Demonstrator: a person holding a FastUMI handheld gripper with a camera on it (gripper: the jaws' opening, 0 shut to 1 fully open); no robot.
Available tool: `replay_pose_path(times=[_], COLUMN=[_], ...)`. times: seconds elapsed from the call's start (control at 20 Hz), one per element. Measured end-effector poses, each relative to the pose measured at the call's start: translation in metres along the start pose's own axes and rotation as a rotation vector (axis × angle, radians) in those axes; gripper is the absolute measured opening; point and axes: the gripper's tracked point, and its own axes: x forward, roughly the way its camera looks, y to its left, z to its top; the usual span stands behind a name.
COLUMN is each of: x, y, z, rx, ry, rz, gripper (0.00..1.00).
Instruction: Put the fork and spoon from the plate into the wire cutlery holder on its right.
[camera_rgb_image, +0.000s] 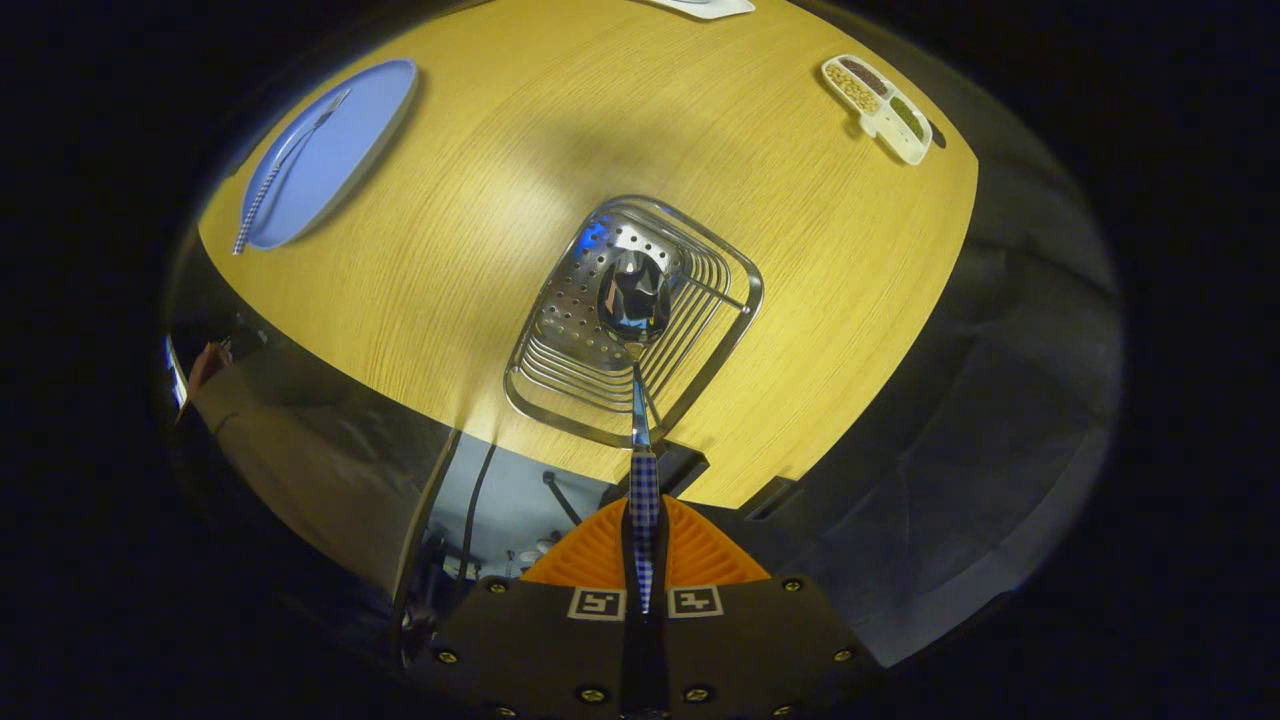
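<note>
Pinching the spoon (634, 300) by its checked handle, the gripper (645, 560) holds its bowl over the wire holder (560, 375) at 12 o'clock ahead, not yet released, while the fork (290, 160) remains on the plate (345, 150) at 10 o'clock

A white divided dish (880, 94) of beans and seeds sits on the wooden table (520, 130), near its far corner.

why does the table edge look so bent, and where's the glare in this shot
Gripper view: fisheye distortion bows the wooden table; glare sits on the spoon bowl and the wire cutlery holder; surroundings fall dark; the tongs, shut on the spoon's checked handle, stay sharp.
</note>
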Motion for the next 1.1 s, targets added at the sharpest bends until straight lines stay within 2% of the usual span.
replay_pose_path(times=[0.2, 0.5, 0.55, 0.65, 0.7, 0.75, 0.8, 0.9, 1.1], x=[0.000, 0.003, -0.001, -0.005, -0.009, -0.014, -0.023, -0.036, -0.076], y=[-0.003, -0.007, -0.012, -0.015, -0.016, -0.016, -0.017, -0.010, 0.011], z=[0.014, 0.026, 0.028, 0.027, 0.028, 0.027, 0.030, 0.032, 0.041], rx=[-0.023, -0.031, -0.037, -0.014, 0.005, 0.025, 0.038, 0.090, 0.240], ry=[0.027, 0.012, -0.007, -0.042, -0.066, -0.101, -0.153, -0.268, -0.480], rz=[0.011, -0.008, -0.032, -0.040, -0.043, -0.043, -0.047, -0.021, 0.057], gripper=[0.01, 0.12, 0.25, 0.59, 0.66, 0.81, 0.90, 0.97, 0.97])
